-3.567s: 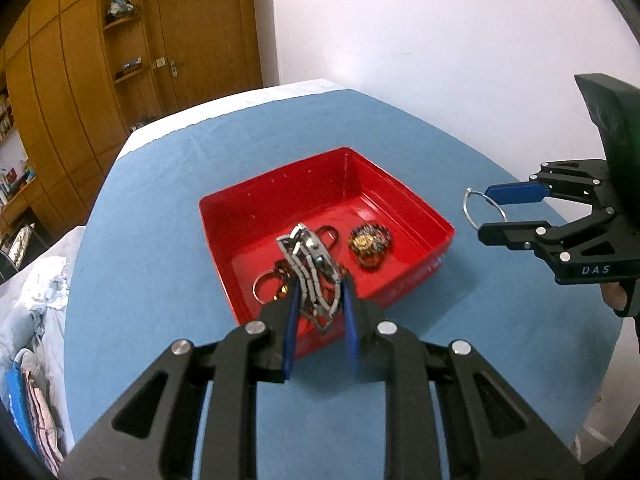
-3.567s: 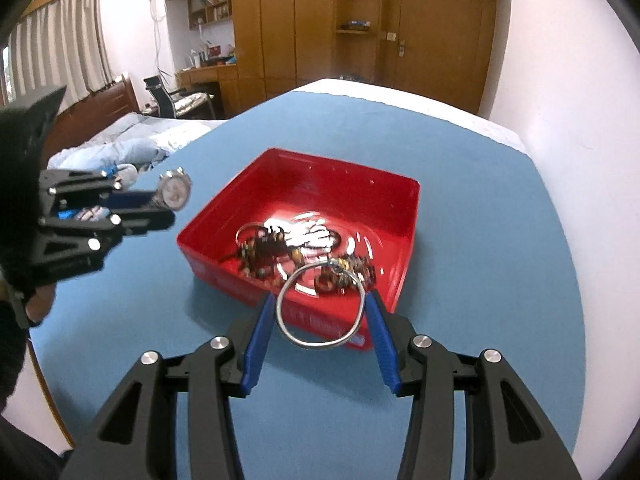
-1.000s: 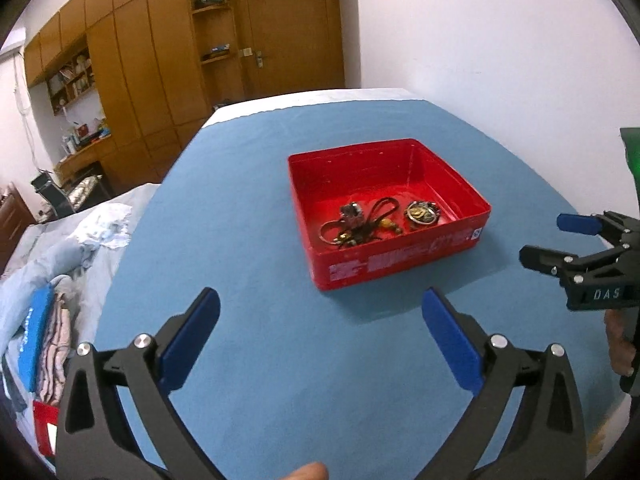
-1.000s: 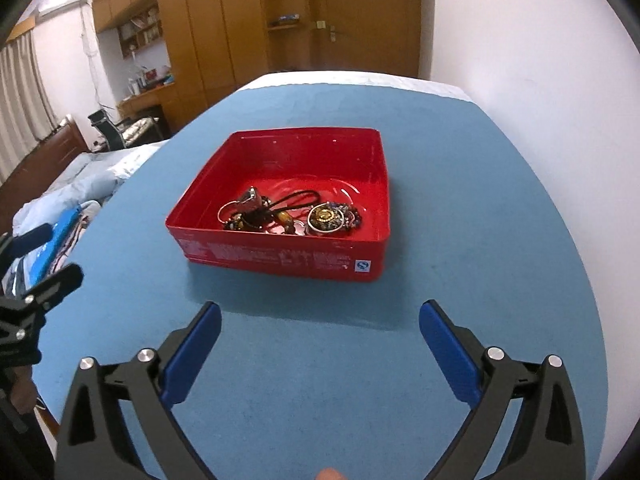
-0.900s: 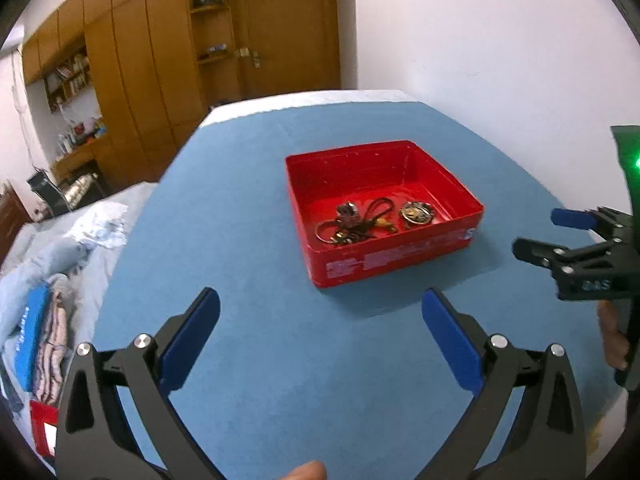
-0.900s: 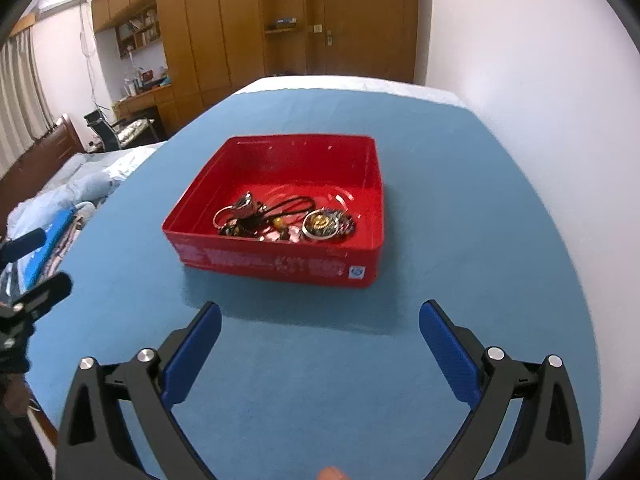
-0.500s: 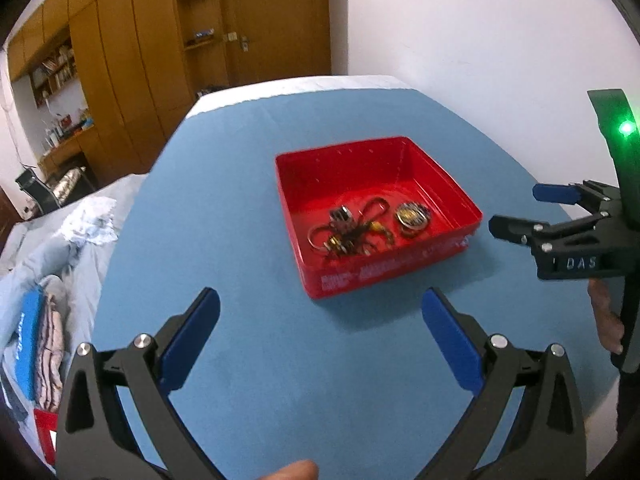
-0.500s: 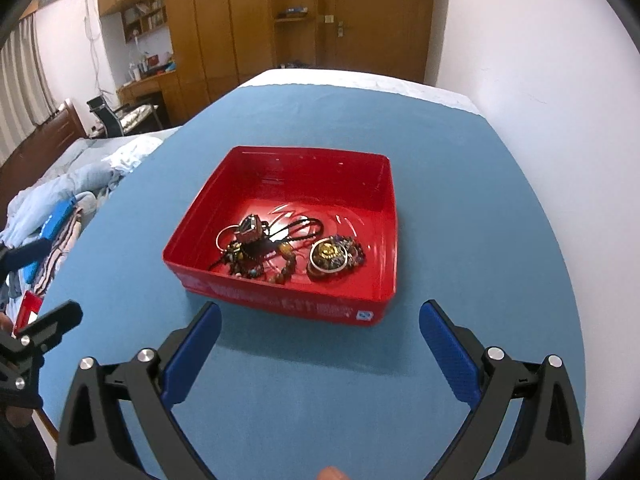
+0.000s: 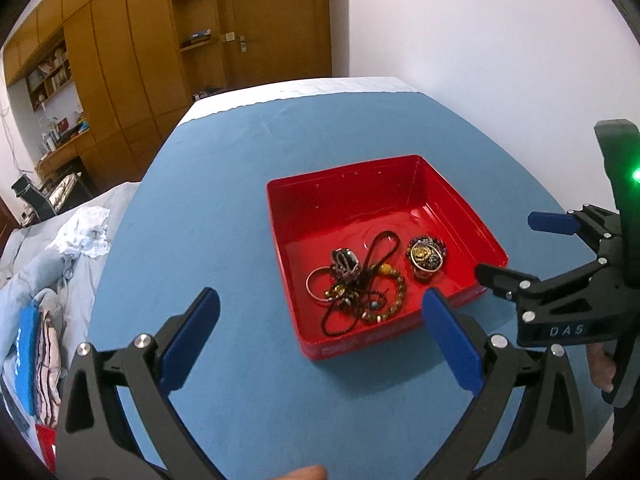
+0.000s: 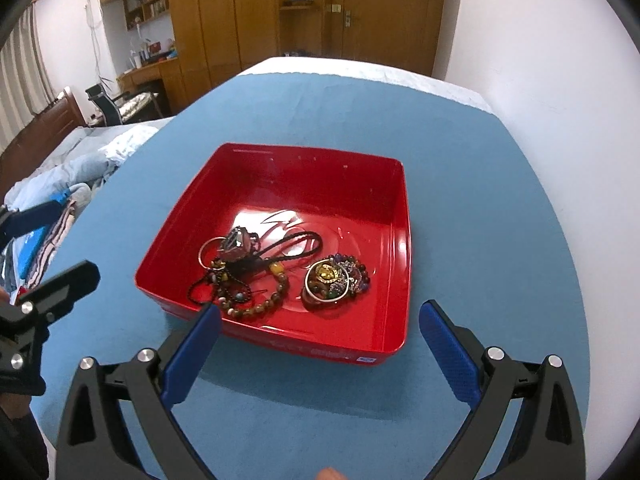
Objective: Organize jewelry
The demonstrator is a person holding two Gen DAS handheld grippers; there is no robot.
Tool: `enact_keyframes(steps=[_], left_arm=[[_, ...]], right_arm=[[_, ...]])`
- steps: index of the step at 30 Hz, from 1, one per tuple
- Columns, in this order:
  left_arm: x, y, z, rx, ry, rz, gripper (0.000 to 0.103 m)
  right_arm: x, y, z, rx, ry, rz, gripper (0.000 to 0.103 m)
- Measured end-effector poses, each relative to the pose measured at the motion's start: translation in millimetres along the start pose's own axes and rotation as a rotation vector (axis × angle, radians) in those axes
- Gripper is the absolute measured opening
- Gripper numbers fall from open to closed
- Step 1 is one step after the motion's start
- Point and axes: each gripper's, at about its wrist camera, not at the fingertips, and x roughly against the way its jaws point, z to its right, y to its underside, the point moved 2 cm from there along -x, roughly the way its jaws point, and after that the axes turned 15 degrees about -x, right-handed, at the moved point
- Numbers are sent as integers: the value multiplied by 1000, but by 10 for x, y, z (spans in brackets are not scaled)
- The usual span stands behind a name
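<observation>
A red tray [image 9: 460, 196] [image 10: 404, 240] sits on the blue table. Inside lies a tangle of jewelry: a metal watch [image 9: 345, 259] [image 10: 238, 242], a thin ring bangle [image 9: 316, 286] [image 10: 206, 250], a black cord [image 9: 380, 246] [image 10: 296, 246], a brown bead bracelet [image 9: 390, 300] [image 10: 260, 304], and a bangle with beads [image 9: 426, 254] [image 10: 334, 278]. My left gripper [image 9: 320, 336] is open and empty in front of the tray; it also shows at the left of the right wrist view [image 10: 48, 244]. My right gripper [image 10: 320, 344] is open and empty, also seen from the left wrist [image 9: 520, 246].
The blue table [image 9: 224, 184] [image 10: 500, 208] has a white far edge. A bed with clothes [image 9: 44, 272] [image 10: 80, 164] lies past the table's left side. Wooden wardrobes [image 9: 140, 40] and a white wall [image 10: 560, 60] stand behind.
Both grippers let go of the watch and the ring, which now lie in the tray. Over the last second both views have drawn closer to the tray, grippers staying wide open.
</observation>
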Motion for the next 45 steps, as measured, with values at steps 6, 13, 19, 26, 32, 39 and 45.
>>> enact_keyframes(steps=[6, 13, 19, 26, 32, 39, 45], left_arm=[[-160, -26, -25, 15, 11, -6, 100], [-228, -23, -41, 9, 8, -17, 100], [-265, -15, -65, 15, 6, -26, 100], [-268, -6, -76, 15, 5, -25, 100], [-272, -1, -85, 19, 11, -25, 100], [-270, -1, -76, 21, 7, -28, 100], [-264, 6, -75, 24, 7, -28, 100]], right_arm=[[-151, -27, 49, -8, -1, -19, 99], [-189, -32, 56, 1, 7, -23, 99], [-184, -37, 50, 3, 12, -20, 99], [-181, -37, 52, 3, 11, -19, 99], [-182, -40, 55, 2, 13, -21, 99], [-172, -41, 72, 0, 14, -21, 99], [-176, -39, 74, 0, 13, -21, 99]])
